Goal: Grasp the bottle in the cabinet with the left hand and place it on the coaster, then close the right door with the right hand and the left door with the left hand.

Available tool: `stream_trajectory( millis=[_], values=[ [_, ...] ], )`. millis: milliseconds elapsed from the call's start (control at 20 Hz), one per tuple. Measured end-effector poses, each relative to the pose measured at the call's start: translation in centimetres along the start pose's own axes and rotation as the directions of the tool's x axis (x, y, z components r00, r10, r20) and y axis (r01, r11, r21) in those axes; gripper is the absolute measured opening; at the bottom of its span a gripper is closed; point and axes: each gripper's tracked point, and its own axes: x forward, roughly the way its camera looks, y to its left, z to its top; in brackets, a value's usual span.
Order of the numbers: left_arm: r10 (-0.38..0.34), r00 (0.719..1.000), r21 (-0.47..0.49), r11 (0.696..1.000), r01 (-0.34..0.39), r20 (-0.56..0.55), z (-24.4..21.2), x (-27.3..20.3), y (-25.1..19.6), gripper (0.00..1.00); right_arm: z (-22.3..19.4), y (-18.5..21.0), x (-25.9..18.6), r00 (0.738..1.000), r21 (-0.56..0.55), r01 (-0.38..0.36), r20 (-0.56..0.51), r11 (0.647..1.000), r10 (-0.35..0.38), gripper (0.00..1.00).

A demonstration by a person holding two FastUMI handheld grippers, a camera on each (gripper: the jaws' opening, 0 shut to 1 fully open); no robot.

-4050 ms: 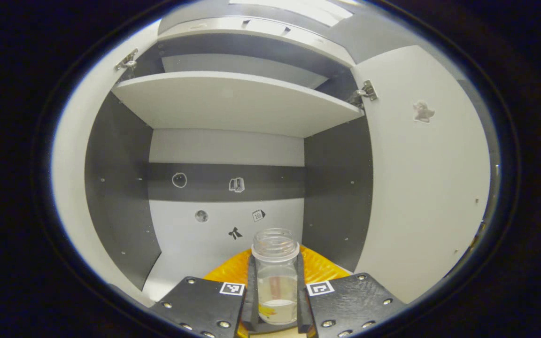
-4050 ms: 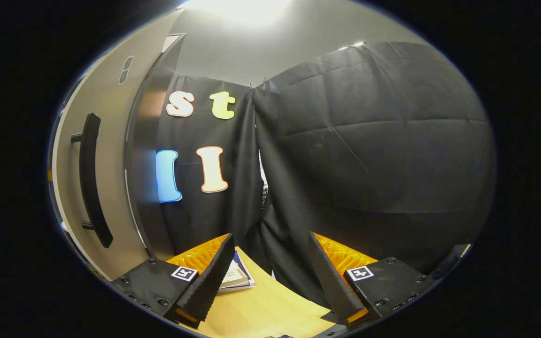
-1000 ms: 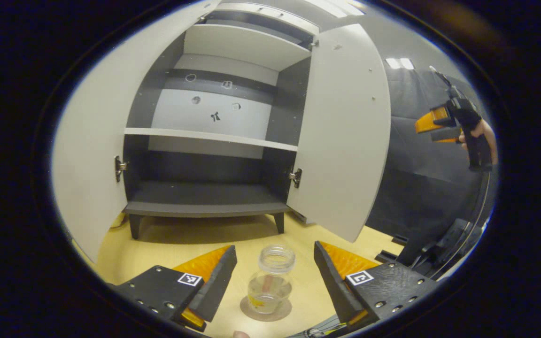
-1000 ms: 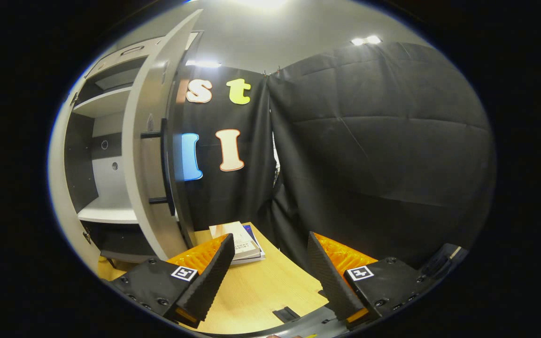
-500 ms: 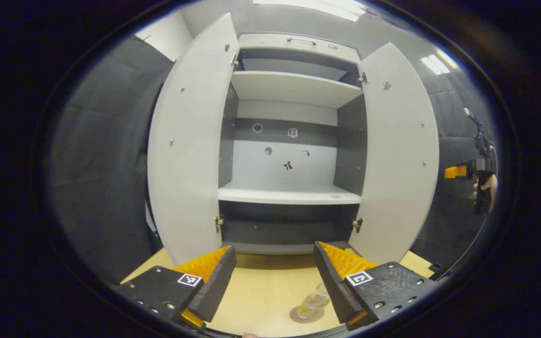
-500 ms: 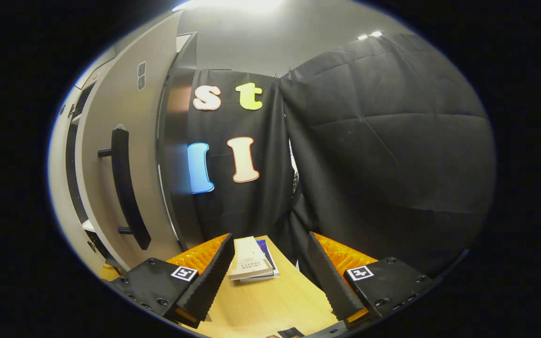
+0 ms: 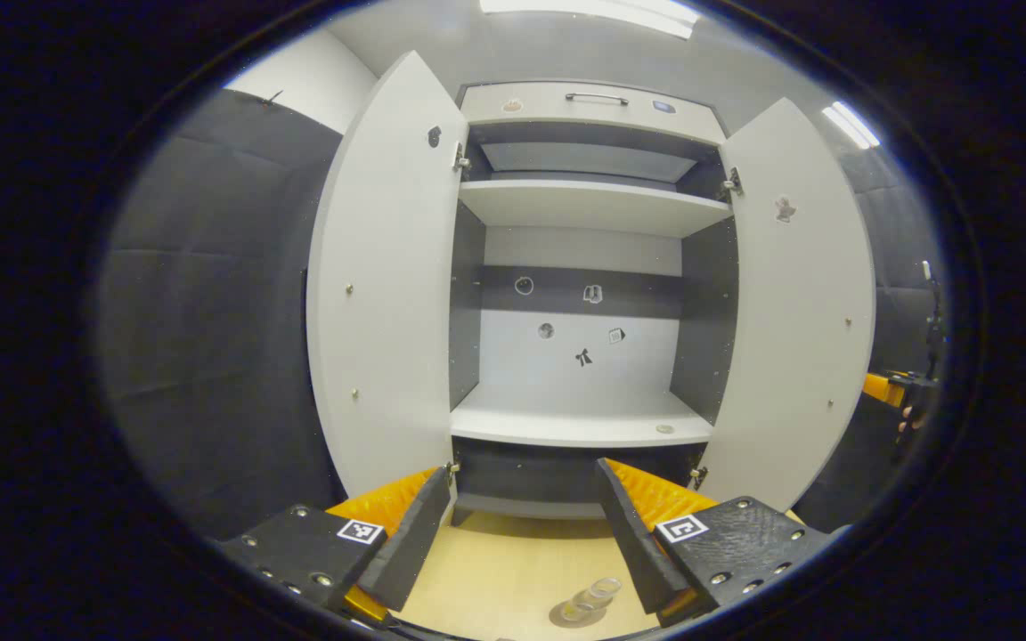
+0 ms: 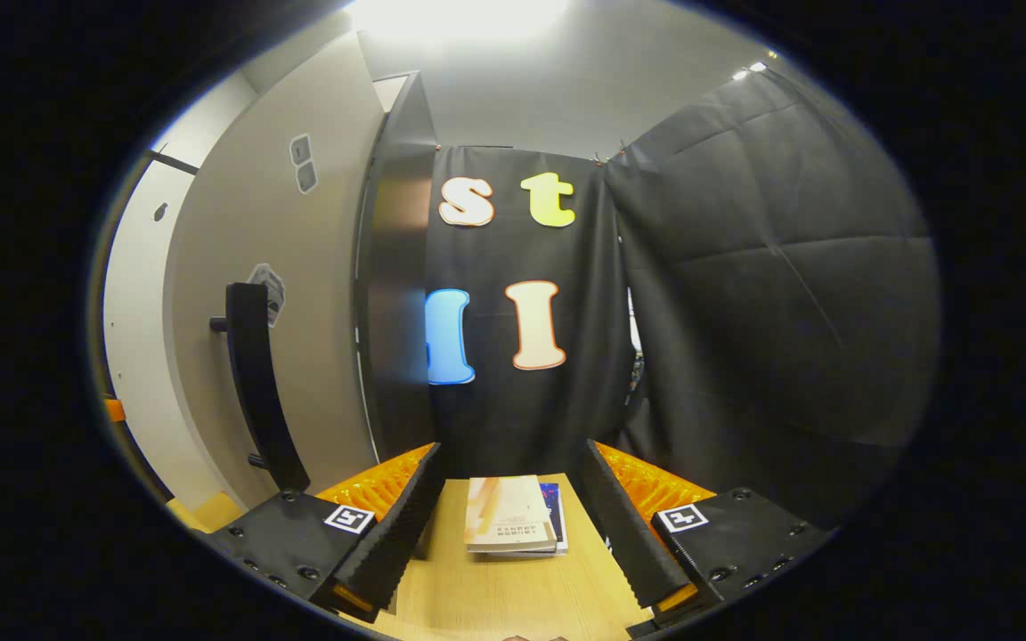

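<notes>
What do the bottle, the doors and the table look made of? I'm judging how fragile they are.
Bottle: clear glass or hard plastic; the table shows through it, which of the two is unclear. Doors: pale, matt, flat board, likely laminated wood panel, with small metal hinges. Table: light wood-look top with faint grain, possibly laminate.

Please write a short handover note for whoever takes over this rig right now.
Left hand-held gripper: open, holding nothing, facing the cabinet.
Right hand-held gripper: open, holding nothing, beside the right door near its handle.
Bottle: standing on the coaster on the table.
Done: bottle placed.
Left: close the right door with the right hand-held gripper, then the left door with the left. Both doors are wide open.
</notes>
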Motion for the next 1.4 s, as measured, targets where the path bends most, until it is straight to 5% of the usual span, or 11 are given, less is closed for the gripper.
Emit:
stream_trajectory(
  millis=[300, 550, 650, 700, 750, 900, 1250, 1300, 1400],
  values=[
    [-0.001, 0.999, 0.01, 1.0, 0.002, -0.043, 1.5, 1.3, 0.0, 1.0, 2.4, 2.6, 0.9, 0.996, 0.003, -0.089, 0.028, 0.996, 0.089, 0.99],
    [-0.057, 0.998, 0.007, 0.998, 0.057, -0.032, 2.0, 2.8, 0.2, 1.0, 2.6, 5.5, 1.1, 0.996, -0.036, -0.093, -0.005, 0.995, 0.092, 0.99],
    [-0.09, 0.996, -0.001, 0.996, 0.09, -0.029, 1.8, 3.4, 0.3, 0.89, 2.9, 6.7, 0.8, 0.994, -0.021, -0.105, -0.007, 0.994, 0.105, 0.96],
    [-0.098, 0.995, -0.004, 0.995, 0.097, -0.035, 1.6, 3.7, 0.6, 1.0, 2.8, 6.9, 0.6, 0.995, -0.042, -0.096, -0.012, 0.994, 0.096, 1.0],
    [-0.095, 0.995, -0.011, 0.995, 0.095, -0.041, 1.3, 3.9, 1.2, 1.0, 2.7, 6.7, 0.4, 0.996, -0.068, -0.084, -0.019, 0.994, 0.083, 0.92],
    [-0.095, 0.995, -0.045, 0.995, 0.094, -0.038, 1.4, 4.3, 3.0, 0.95, 2.7, 7.5, -0.1, 0.998, -0.081, -0.052, -0.034, 0.995, 0.049, 0.91],
    [-0.057, 0.998, -0.04, 0.998, 0.055, -0.032, 0.5, 3.6, 7.4, 1.0, 2.6, 13.3, -0.7, 0.996, -0.071, -0.082, -0.045, 0.994, 0.079, 0.95],
    [-0.063, 0.997, -0.044, 0.997, 0.061, -0.034, 0.3, 3.3, 7.7, 0.89, 2.8, 14.2, -0.6, 0.996, -0.082, -0.087, -0.043, 0.993, 0.084, 0.94],
    [-0.063, 0.997, -0.049, 0.997, 0.062, -0.034, 0.0, 2.8, 8.5, 0.89, 2.8, 16.0, -0.4, 0.995, -0.098, -0.094, -0.038, 0.991, 0.09, 0.95]
  ],
)
